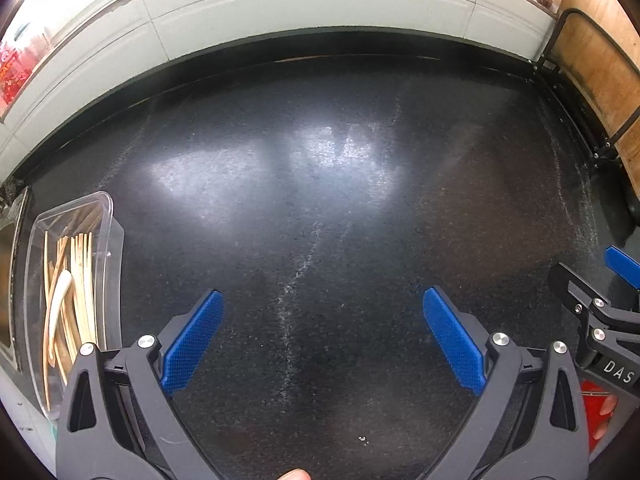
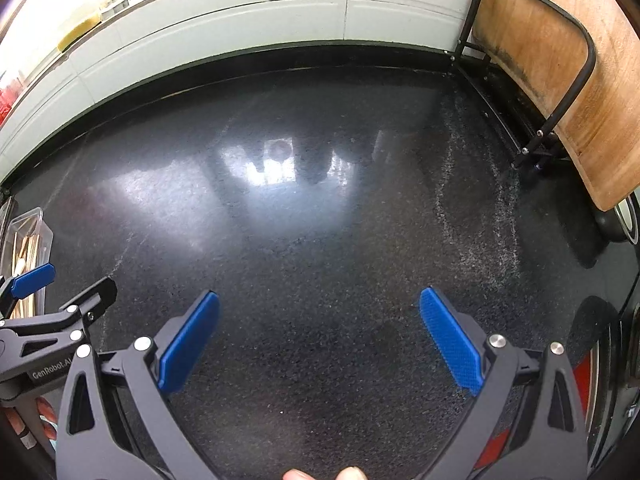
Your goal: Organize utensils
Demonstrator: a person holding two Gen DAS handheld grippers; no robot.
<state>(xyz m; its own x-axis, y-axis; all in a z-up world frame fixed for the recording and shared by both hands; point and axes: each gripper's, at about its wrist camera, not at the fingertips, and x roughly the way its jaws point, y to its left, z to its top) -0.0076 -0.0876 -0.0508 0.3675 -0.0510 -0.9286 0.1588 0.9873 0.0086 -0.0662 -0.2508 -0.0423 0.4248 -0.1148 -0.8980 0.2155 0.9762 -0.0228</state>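
Observation:
A clear plastic tray [image 1: 114, 220] lies at the left edge of the black stone counter [image 1: 320, 184]. It holds several wooden forks [image 1: 82, 280] and a white utensil [image 1: 58, 300]. My left gripper [image 1: 322, 304] is open and empty above the counter, to the right of the tray. My right gripper [image 2: 320, 304] is open and empty above the counter [image 2: 320, 220]. The tray shows at the far left of the right wrist view [image 2: 34, 216]. The left gripper shows there too, at the left [image 2: 60, 292]. The right gripper appears at the right edge of the left wrist view [image 1: 600, 284].
A pale tiled wall [image 1: 320, 8] runs along the counter's far edge. A wooden cutting board [image 2: 560, 72] leans in a black wire rack [image 2: 576, 92] at the right. A dark round object [image 2: 624, 216] sits beyond the board.

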